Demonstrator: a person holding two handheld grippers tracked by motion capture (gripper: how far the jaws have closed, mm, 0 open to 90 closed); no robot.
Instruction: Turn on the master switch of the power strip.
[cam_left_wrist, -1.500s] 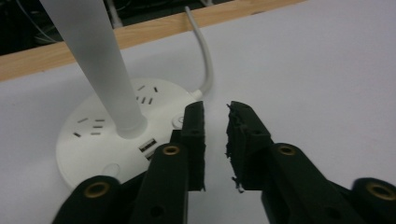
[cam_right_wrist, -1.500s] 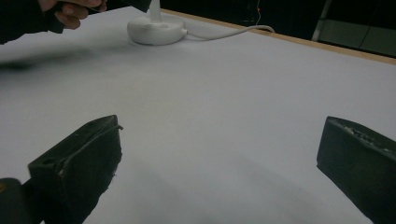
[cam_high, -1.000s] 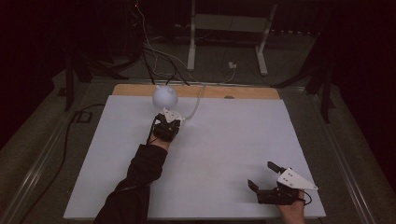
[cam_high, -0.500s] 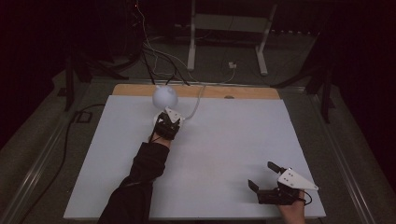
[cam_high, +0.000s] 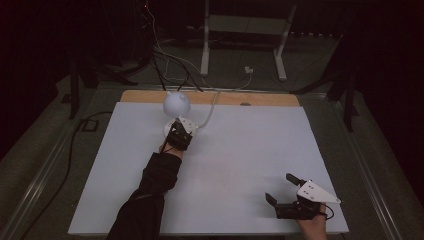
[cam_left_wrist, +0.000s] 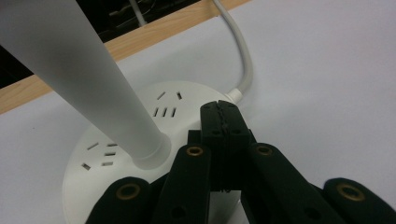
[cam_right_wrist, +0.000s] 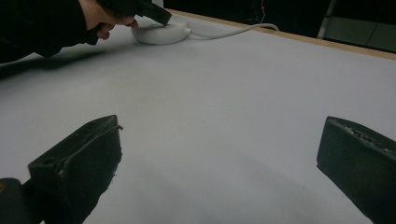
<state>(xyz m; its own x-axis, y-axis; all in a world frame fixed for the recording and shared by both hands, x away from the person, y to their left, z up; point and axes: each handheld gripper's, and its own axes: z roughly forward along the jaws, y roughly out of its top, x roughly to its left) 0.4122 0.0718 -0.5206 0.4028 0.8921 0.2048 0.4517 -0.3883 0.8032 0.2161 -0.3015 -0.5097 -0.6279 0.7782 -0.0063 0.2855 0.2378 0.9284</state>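
Pressing lamp base (cam_left_wrist: 140, 135), lamp head (cam_high: 176, 103) blurry

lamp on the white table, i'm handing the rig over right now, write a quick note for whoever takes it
Left gripper: jaws shut with nothing between them, tips over the lamp base, beside the stem; contact cannot be told.
Right gripper: open, holding nothing, low over the white table at its near right corner.
Lamp stands upright at the far left of the table, its cord running off the far edge.
Done: left gripper brought to the base. Left: probably pressing something on the base; no switch is visible.
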